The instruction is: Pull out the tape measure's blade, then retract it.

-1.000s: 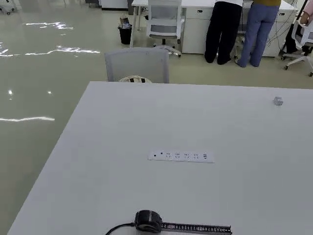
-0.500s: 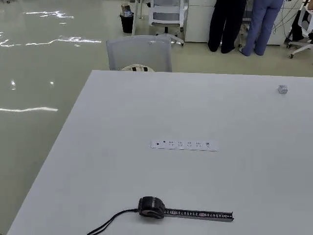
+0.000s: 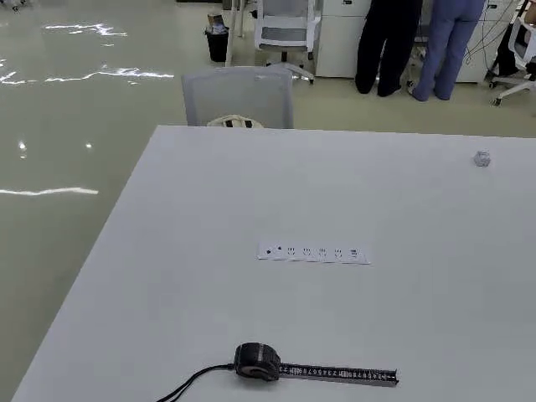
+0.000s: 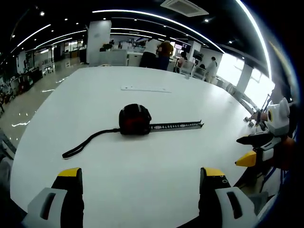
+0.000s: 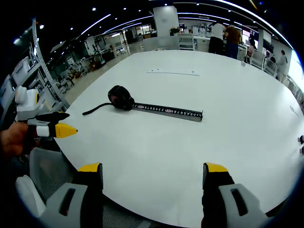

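Note:
A black tape measure [image 3: 256, 362] lies near the front edge of the white table [image 3: 209, 209], its blade [image 3: 339, 374] pulled out to the right and its wrist strap [image 3: 188, 383] trailing left. In the left gripper view the tape measure [image 4: 134, 119] sits ahead of my open left gripper [image 4: 141, 175], well apart. In the right gripper view the tape measure [image 5: 120, 97] and its blade [image 5: 168, 112] lie beyond my open right gripper [image 5: 153, 171]. Both grippers hover off the table's near edge, holding nothing.
A white power strip [image 3: 312, 253] lies mid-table. A small grey object [image 3: 481, 159] sits at the far right. A grey chair [image 3: 239, 99] stands at the far edge, and two people [image 3: 419, 42] stand at a desk behind.
The head camera has tilted down, so the tape measure now shows higher in the picture. The tape measure itself has not moved on the table.

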Demonstrator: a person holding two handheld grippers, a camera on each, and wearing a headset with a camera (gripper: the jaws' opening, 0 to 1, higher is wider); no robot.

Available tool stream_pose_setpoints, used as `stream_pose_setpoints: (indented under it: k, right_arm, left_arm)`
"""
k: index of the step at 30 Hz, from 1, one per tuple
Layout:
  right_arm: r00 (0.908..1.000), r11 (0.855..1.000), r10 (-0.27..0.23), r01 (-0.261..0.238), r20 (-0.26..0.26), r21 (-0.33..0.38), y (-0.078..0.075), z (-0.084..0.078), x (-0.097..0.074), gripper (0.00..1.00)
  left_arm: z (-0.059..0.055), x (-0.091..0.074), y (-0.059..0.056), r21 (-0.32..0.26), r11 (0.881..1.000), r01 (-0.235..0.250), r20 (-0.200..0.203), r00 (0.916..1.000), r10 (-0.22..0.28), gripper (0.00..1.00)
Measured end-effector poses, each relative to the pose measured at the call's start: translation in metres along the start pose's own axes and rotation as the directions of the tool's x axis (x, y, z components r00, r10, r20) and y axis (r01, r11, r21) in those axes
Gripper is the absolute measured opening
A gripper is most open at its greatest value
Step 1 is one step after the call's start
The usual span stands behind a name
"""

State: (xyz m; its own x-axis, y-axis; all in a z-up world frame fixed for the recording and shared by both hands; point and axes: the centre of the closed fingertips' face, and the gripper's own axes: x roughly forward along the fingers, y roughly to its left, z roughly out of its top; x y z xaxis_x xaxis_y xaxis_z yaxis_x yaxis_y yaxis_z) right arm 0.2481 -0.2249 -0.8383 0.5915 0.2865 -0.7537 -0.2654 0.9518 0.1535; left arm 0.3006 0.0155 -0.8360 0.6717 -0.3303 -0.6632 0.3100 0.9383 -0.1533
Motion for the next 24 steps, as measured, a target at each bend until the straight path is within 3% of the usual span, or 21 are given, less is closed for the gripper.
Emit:
stream_pose_setpoints:
  k: [24]
  right_arm:
    - [0.9997, 1.000, 0.006, -0.006, -0.024, -0.001, -0.004, -0.004, 0.011, 0.88]
  left_arm:
    - [0.008, 0.015, 0.001, -0.015, 1.000, -0.022, -0.004, 0.9998, 0.021, 1.00]
